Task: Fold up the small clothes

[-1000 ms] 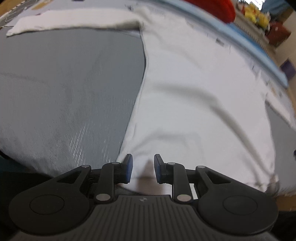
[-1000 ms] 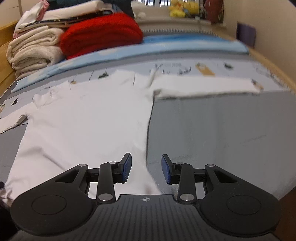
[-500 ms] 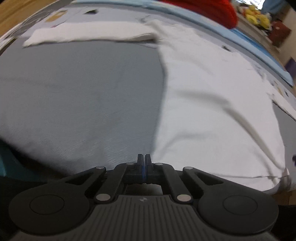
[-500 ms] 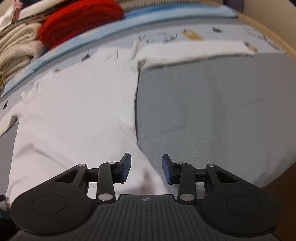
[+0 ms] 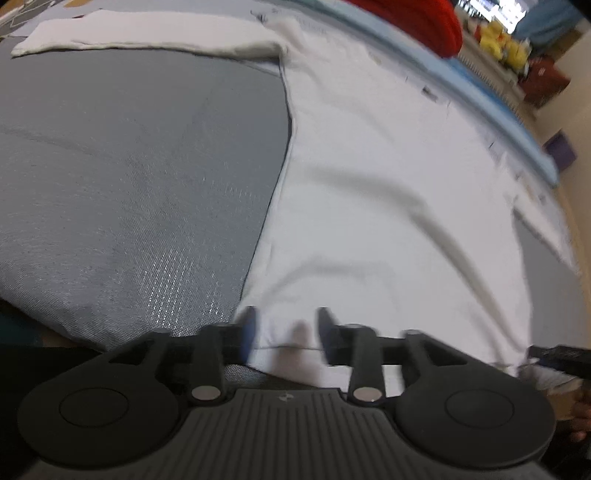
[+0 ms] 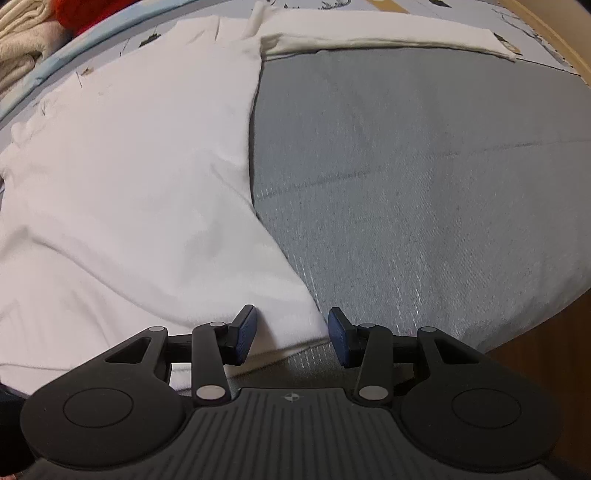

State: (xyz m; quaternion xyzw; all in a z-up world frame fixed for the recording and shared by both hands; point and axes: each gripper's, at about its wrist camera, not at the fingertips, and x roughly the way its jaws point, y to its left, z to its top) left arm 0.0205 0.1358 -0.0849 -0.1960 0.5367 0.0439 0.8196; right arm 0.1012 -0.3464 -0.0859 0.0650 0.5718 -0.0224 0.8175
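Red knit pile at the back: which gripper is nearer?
Cannot tell. The red pile lies far beyond both: off the shirt's far edge from the left gripper and right gripper.

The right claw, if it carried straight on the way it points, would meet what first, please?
Most likely the near corner of the white long-sleeved top, lying between the open right claw fingers; depth is unclear.

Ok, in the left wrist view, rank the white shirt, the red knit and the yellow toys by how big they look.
1. white shirt, filling most of the view.
2. red knit, partly cut off at the top.
3. yellow toys, smallest.
The last two sit farther back, so their true sizes are unsure.
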